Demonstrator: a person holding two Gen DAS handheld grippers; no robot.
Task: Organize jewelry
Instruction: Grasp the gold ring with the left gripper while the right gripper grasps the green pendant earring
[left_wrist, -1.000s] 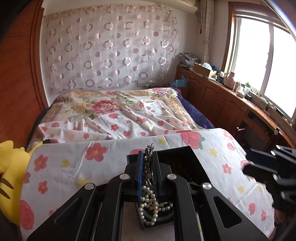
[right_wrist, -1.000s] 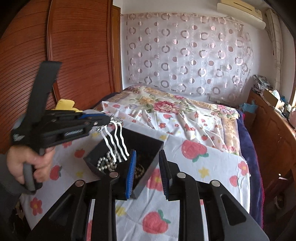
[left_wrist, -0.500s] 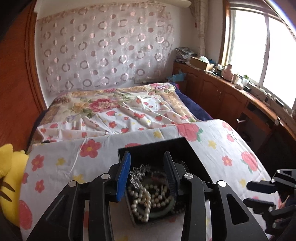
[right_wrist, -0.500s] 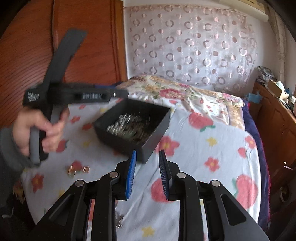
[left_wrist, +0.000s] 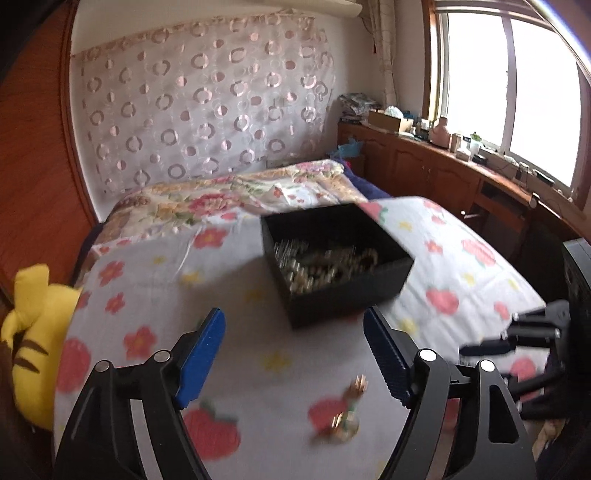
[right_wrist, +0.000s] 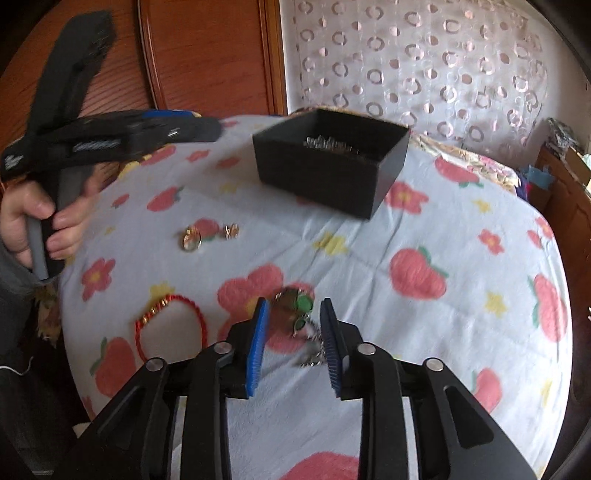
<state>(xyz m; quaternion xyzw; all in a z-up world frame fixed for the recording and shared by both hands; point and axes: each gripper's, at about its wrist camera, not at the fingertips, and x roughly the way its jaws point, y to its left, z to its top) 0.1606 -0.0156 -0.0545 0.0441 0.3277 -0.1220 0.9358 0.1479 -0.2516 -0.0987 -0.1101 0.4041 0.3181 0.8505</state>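
Strawberry-and-flower bedding (right_wrist: 461, 236) covers the work surface in a bedroom with a dotted curtain and a bright window. The black jewelry box (left_wrist: 334, 258) sits toward the far side of it, upright, with pearls and other pieces heaped inside.

A second ago your left gripper (left_wrist: 293, 354) was clamped on a silver piece and a strand of pearls above the box; half a second ago its jaws had parted and the strand lay in the box. Now it has pulled back toward you, jaws spread wide and holding nothing, with a small gold piece (left_wrist: 347, 421) on the cloth between and just ahead of its fingers. That drop looks finished, and the gold piece looks like your left hand's next pick.

Your right gripper (right_wrist: 295, 343) has swung down from the box to the near part of the cloth. Its jaws stand apart and grip nothing, straddling a pendant with green stones (right_wrist: 297, 308) on a chain. A red cord bracelet (right_wrist: 170, 321) lies just to its left, and two gold earrings (right_wrist: 208, 236) rest farther off, between the bracelet and the box.

With several pieces loose on the cloth, the sorting seems only partway done.
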